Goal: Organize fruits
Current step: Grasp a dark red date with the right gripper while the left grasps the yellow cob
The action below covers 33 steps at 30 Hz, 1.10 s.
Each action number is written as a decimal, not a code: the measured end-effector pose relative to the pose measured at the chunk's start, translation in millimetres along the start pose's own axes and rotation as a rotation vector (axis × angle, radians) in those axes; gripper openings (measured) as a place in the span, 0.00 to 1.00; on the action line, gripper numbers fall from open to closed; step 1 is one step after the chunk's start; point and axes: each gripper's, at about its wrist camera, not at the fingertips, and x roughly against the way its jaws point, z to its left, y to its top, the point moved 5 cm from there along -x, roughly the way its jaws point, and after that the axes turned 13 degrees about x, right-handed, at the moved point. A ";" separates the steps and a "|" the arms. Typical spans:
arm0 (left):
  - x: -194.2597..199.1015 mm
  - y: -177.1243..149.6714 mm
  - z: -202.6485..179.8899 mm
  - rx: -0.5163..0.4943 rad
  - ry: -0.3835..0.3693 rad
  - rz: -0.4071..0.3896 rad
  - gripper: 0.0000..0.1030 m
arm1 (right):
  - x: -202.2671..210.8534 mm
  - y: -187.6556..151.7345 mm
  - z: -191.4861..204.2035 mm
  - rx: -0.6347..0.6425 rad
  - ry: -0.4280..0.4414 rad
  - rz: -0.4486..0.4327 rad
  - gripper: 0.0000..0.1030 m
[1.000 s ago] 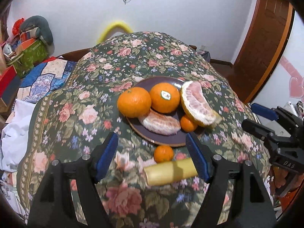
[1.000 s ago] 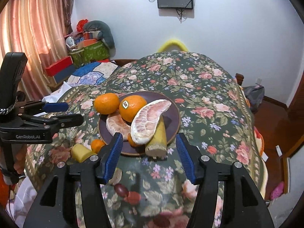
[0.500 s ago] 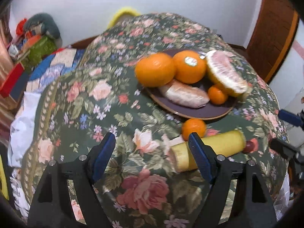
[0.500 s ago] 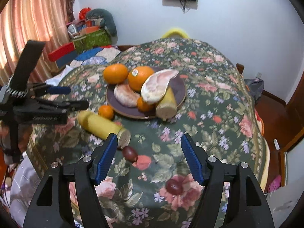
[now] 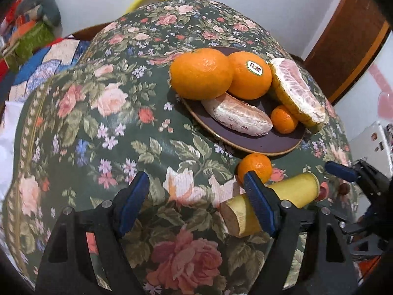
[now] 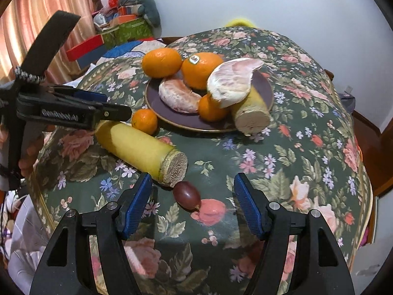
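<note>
Bare floral tablecloth [image 5: 93,127] fills left half of left wrist frame: open passage. Right side crowded: plate [image 5: 245,142] piled with fruit, small mandarin [image 5: 255,166] just below rim, yellow cane piece [image 5: 270,206] crossing lower right. Right wrist frame: grape [image 6: 187,194] between fingers, cane end [image 6: 173,168] touching it at lower centre; cloth open to right.

The tablecloth [image 6: 307,147] was dark green with pink roses; the plate [image 6: 264,87] dark purple. At its 7 o'clock lay a pale yellow cane piece [image 6: 137,147] and an orange mandarin [image 6: 144,121]; nearer, a dark red grape [image 6: 187,195]; the gripper pads [image 6: 136,204] were blue
</note>
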 end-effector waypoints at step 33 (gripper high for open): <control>5.9 -41.2 -60.1 -0.247 0.011 -0.020 0.77 | 29.2 -19.2 -16.1 -0.063 0.002 -0.030 0.64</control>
